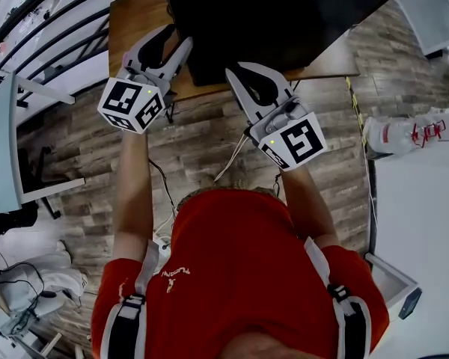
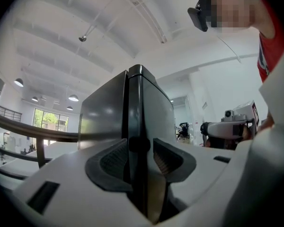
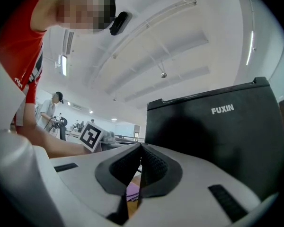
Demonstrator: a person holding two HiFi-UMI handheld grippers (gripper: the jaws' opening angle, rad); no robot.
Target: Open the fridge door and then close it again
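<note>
1. Here, the black box-shaped fridge (image 1: pixel 284 21) stands at the frame's top centre on a wooden table (image 1: pixel 135 17).
2. The left gripper (image 2: pixel 141 150) is released, with the fridge's edge between its jaws.
3. The right gripper (image 3: pixel 141 148) is clenched and empty.

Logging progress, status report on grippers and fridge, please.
Left gripper open, at corner of black box-shaped fridge. Right gripper shut, empty. Door looks closed. Nothing blocking.
</note>
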